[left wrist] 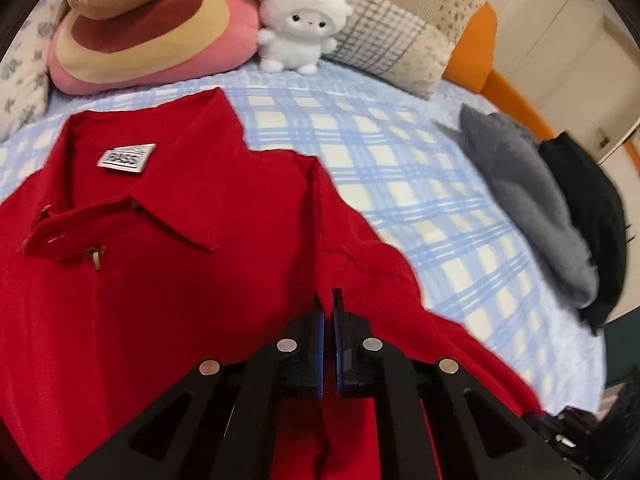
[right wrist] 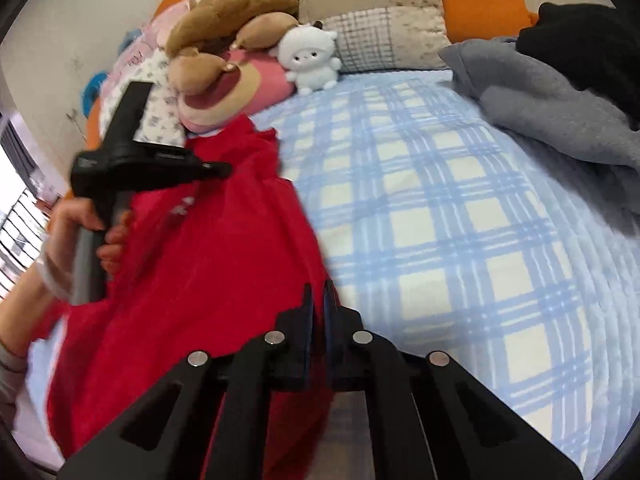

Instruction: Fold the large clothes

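Left wrist view: the red collared polo shirt lies collar-up on the blue-and-white plaid bedsheet, white neck label showing, filling the near left of the bed. The left gripper has its black fingers pressed nearly together with a fold of red cloth pinched between the blue pads, right at the shoulder seam.

Right wrist view: the right gripper is clamped too, red fabric caught between its fingers at the shirt's near edge, the cloth bunched and lifted. The person's left hand grips a grey handle at the left.

Far off, a white plush lamb sits between a pink round plush cushion and a patchwork pillow. At the right, a grey sweater overlaps a black garment.
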